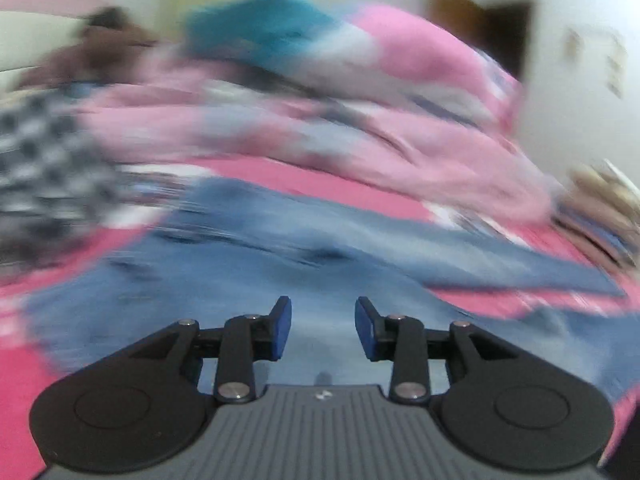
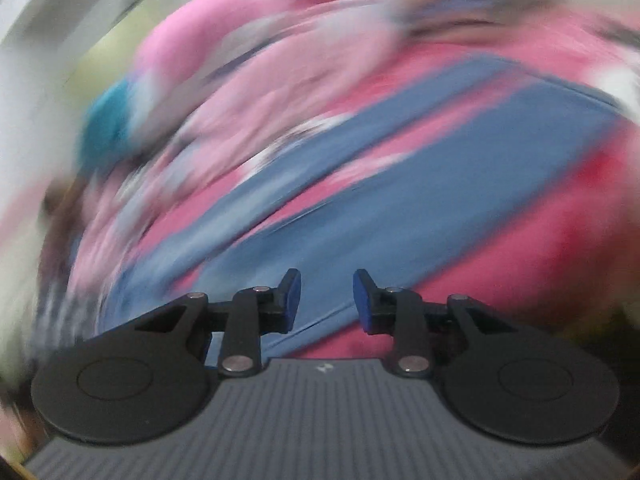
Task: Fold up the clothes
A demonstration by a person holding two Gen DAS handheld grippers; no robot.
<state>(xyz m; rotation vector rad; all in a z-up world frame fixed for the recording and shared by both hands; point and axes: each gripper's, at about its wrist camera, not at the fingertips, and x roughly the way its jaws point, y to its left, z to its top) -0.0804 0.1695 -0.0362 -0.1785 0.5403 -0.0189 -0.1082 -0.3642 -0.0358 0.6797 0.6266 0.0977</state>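
Note:
A pair of blue jeans (image 1: 304,256) lies spread on a pink bedsheet (image 1: 304,178); both views are heavily motion-blurred. My left gripper (image 1: 323,328) hovers over the jeans' wide end, open, with nothing between its blue pads (image 1: 280,330). In the right wrist view the jeans (image 2: 420,168) run diagonally, two legs stretching up to the right. My right gripper (image 2: 326,300) is open above the jeans' lower edge where denim meets the pink sheet (image 2: 532,240). Neither gripper holds cloth.
Behind the jeans rises a heap of clothes (image 1: 360,120): pale pink garments, a teal piece (image 1: 256,28), a black-and-white checked cloth (image 1: 44,164) at left. A white wall and dark doorway (image 1: 508,36) stand behind. The teal piece (image 2: 108,124) shows far left in the right view.

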